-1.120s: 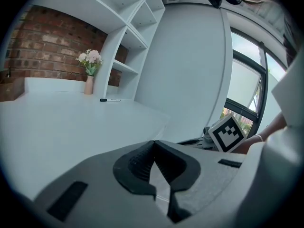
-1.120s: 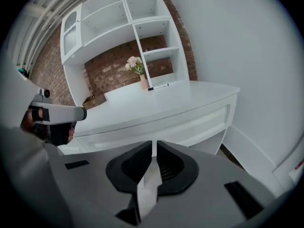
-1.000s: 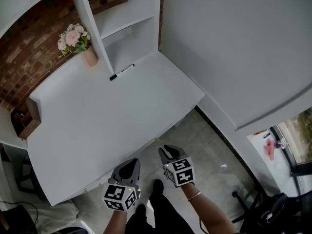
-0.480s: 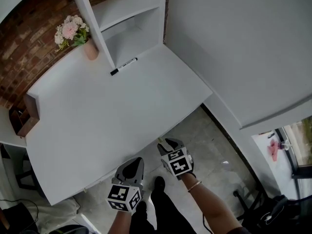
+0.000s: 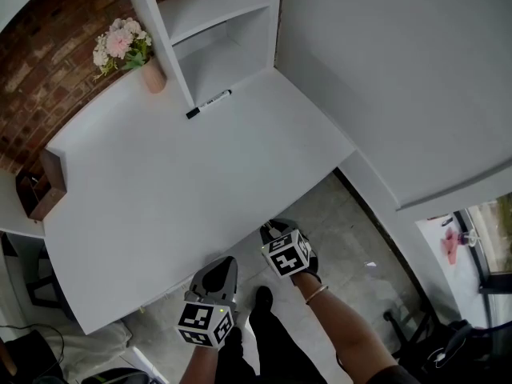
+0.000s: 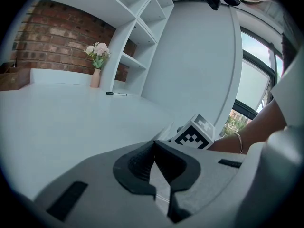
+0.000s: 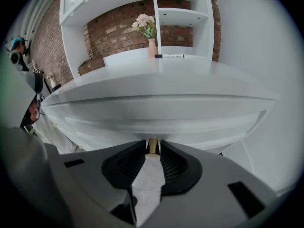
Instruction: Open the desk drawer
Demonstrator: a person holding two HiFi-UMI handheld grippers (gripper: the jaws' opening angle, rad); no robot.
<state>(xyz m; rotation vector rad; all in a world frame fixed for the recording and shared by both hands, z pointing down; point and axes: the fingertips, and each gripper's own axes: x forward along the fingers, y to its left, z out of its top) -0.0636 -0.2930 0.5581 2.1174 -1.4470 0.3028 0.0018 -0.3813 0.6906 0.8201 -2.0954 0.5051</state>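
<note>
A small brass-coloured drawer knob [image 7: 152, 143] sticks out of the white drawer [image 7: 156, 125] front, which runs just under the front edge of the white table [image 5: 184, 190]. In the right gripper view the knob sits at 6 o'clock from the middle of the frame. The right claw [image 7: 152, 150] is closed on this knob, one jaw tip pressed against each side of it.

In the head view the right claw [image 5: 276, 230] reaches under the table's front edge at about 5 o'clock from the middle of the frame, so the knob itself is hidden there. A thin bracelet [image 5: 317, 296] circles the person's right wrist behind it.

The left claw [image 5: 226, 262] hangs at about 7 o'clock, near the table's front edge and beside the right one. In the left gripper view the left claw [image 6: 153, 148] has its jaw tips pressed together with nothing between them.

On the table top, well back from the edge at about 11 o'clock, lies a black marker pen [image 5: 209, 103]. A pale vase [image 5: 152, 77] of pink and white flowers [image 5: 120, 42] stands at 10 o'clock, against a white shelf unit [image 5: 216, 22]. A brown wooden box [image 5: 44, 186] sits at the table's end at 9 o'clock. A red brick wall [image 5: 48, 78] rises behind the table, and grey floor tiles [image 5: 344, 230] show at 4 o'clock.
</note>
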